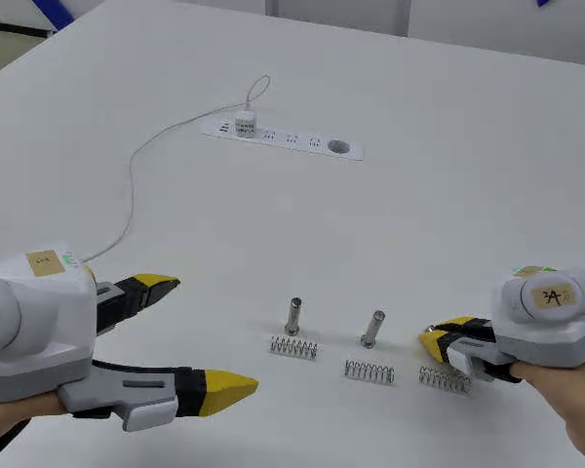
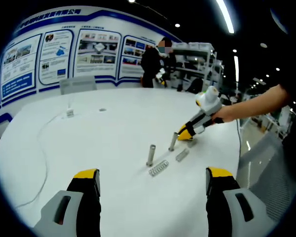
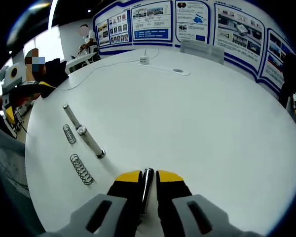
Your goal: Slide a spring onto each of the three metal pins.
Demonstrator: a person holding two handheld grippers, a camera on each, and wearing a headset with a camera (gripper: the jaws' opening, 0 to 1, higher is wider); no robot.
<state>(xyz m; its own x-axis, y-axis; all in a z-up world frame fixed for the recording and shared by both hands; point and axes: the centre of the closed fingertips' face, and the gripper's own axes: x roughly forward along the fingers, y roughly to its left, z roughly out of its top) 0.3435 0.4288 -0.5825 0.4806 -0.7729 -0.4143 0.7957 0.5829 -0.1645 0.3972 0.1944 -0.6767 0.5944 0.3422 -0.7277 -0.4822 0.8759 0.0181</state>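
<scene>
Two metal pins [image 1: 293, 316] [image 1: 373, 329] stand upright on the white table. Three springs [image 1: 292, 346] [image 1: 369, 370] [image 1: 444, 378] lie in a row just in front of them. My right gripper [image 1: 435, 337] sits low over the rightmost spring. In the right gripper view it [image 3: 147, 178] is shut on a third metal pin [image 3: 147, 176] that pokes out between the yellow tips. My left gripper [image 1: 200, 333] hovers at the lower left, open and holding nothing. From the left gripper view [image 2: 153, 174], the pins [image 2: 151, 155] [image 2: 173, 141] and a spring [image 2: 159, 168] lie ahead.
A white power strip [image 1: 283, 136] with a plug and a thin cable [image 1: 132, 185] lies at the back of the table. The table edge [image 2: 239, 148] runs near the right hand. People stand by shelves beyond the table [image 2: 153, 61].
</scene>
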